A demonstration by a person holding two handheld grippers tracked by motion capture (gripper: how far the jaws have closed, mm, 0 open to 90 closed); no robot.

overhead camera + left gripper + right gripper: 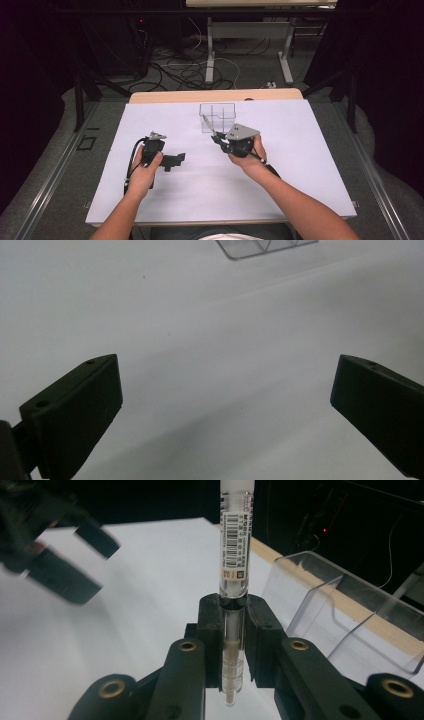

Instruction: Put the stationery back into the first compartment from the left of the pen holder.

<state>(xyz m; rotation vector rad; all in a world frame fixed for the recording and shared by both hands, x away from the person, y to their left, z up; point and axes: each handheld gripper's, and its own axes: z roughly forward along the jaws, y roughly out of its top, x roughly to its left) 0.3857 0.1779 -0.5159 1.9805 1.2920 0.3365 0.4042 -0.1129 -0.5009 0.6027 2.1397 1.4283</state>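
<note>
A clear pen with a barcode label stands clamped between the jaws of my right gripper, its long end pointing away from the camera. In the high view the right gripper sits just in front of a clear plastic organiser box, and the pen slants up toward the box's front wall. My left gripper hovers at mid-left over the white sheet, jaws turned right. In the left gripper view its jaws stand wide apart with bare white surface between them.
A white sheet covers most of the wooden table. The clear box has inner dividers and stands near the far edge. Cables and table legs lie on the floor beyond. The left gripper appears blurred in the right gripper view.
</note>
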